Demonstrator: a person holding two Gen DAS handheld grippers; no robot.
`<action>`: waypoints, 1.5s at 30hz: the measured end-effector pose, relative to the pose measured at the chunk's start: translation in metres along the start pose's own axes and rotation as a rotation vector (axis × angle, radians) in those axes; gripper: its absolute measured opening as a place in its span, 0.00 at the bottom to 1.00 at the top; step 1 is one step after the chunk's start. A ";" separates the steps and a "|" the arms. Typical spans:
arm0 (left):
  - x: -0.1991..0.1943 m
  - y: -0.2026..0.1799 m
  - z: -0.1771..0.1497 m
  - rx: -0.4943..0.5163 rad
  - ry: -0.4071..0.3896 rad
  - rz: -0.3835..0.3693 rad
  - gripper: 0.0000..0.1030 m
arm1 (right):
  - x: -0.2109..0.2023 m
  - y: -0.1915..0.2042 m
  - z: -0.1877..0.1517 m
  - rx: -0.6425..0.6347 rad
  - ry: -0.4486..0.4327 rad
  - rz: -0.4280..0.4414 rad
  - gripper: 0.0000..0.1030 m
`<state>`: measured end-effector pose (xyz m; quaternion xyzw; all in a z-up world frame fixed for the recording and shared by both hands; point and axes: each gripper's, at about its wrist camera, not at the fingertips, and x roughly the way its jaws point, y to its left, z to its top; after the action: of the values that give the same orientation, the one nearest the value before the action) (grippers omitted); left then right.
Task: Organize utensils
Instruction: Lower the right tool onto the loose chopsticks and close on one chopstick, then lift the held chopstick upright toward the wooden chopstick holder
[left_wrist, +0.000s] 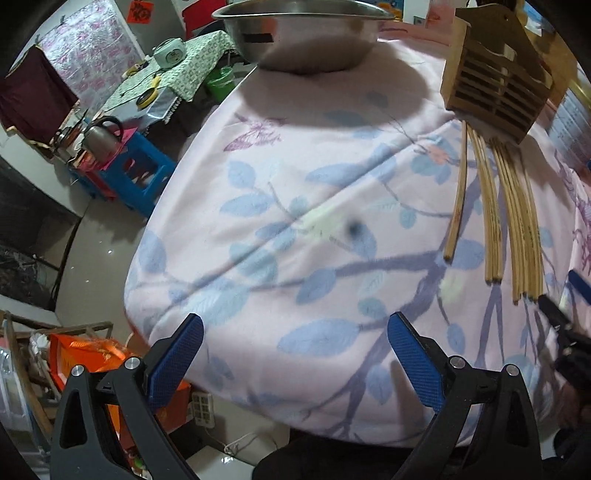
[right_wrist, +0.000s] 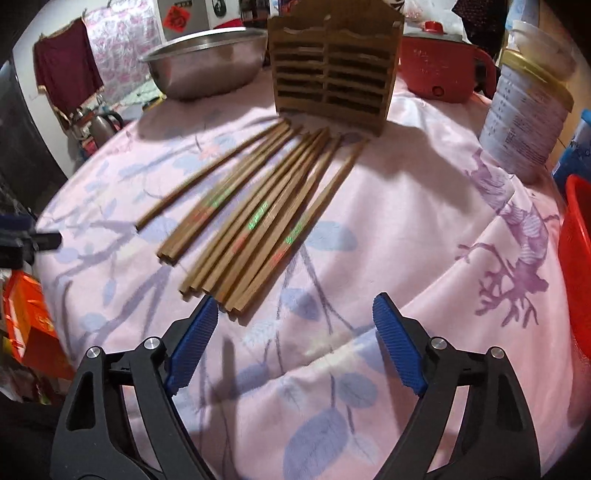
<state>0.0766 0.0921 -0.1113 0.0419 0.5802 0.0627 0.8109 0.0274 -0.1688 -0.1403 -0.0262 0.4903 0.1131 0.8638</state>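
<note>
Chopsticks (right_wrist: 255, 218) — outside wooden holder (right_wrist: 334, 70)

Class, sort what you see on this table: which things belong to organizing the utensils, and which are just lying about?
For the job: chopsticks, wooden holder, right claw.

Lying about: steel bowl, red cooker, tin can, red basin.

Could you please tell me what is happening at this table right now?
A person holding a gripper in each hand is tidying chopsticks, which lie loose on the pink floral cloth in front of a slatted wooden holder. The right gripper is open, with its near finger close to the ends of the chopsticks, gripping nothing. The left gripper is open over bare cloth. No chopstick is lifted or seen in the holder yet.
</note>
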 end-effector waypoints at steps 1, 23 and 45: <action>-0.001 0.000 -0.002 0.012 -0.007 -0.007 0.95 | -0.001 0.000 -0.002 0.011 -0.010 -0.003 0.75; 0.038 -0.044 0.043 0.292 -0.065 -0.247 0.88 | -0.013 -0.012 -0.011 0.156 -0.021 -0.081 0.24; 0.040 -0.094 0.019 0.374 -0.224 -0.336 0.14 | -0.009 -0.024 -0.010 0.185 -0.028 -0.003 0.07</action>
<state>0.1121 0.0048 -0.1558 0.1007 0.4871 -0.1858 0.8474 0.0200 -0.1950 -0.1399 0.0544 0.4867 0.0665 0.8693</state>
